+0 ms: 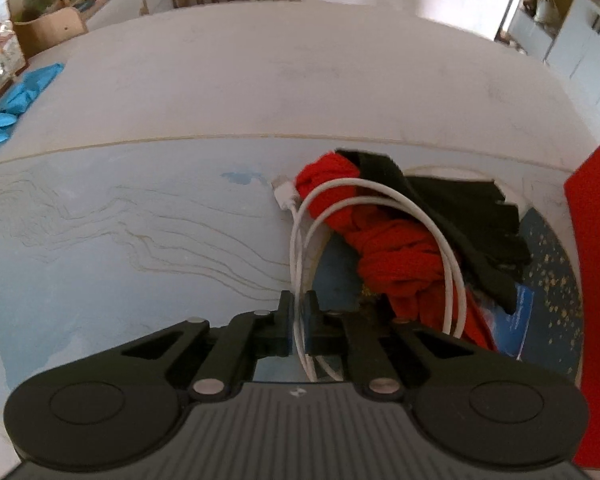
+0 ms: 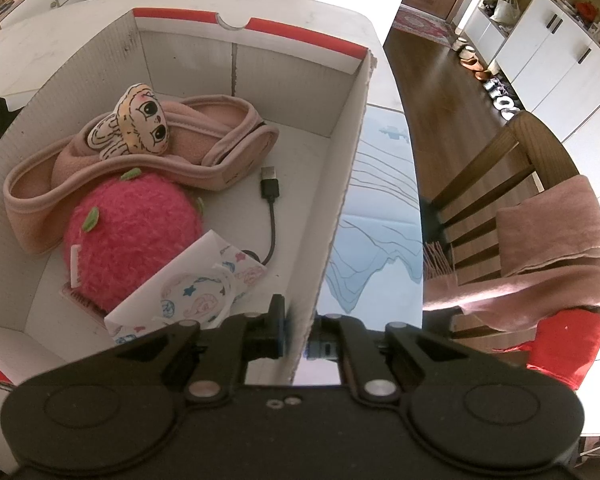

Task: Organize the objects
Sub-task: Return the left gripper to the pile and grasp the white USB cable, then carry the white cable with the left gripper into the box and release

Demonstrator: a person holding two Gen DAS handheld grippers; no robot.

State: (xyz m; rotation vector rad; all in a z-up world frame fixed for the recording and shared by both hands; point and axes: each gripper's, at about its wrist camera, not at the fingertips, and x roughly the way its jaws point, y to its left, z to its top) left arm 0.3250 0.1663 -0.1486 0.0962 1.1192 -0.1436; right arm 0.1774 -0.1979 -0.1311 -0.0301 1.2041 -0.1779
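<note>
Fingers of the left gripper (image 1: 299,320) pinch a white USB cable (image 1: 380,196) looped over red yarn (image 1: 384,248) and a black cloth (image 1: 472,220) on the table (image 1: 260,80). Right gripper (image 2: 298,334) clamps the cardboard box wall (image 2: 332,208); inside lie a pink headband (image 2: 204,140), fuzzy strawberry plush (image 2: 136,236), patterned face mask (image 2: 188,292) and black cable (image 2: 270,200).

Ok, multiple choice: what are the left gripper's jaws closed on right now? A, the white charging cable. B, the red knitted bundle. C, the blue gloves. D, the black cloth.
A: in the left wrist view the left gripper has its jaws pinched on a strand of the white charging cable, whose loops lie over the red knitted bundle.
</note>
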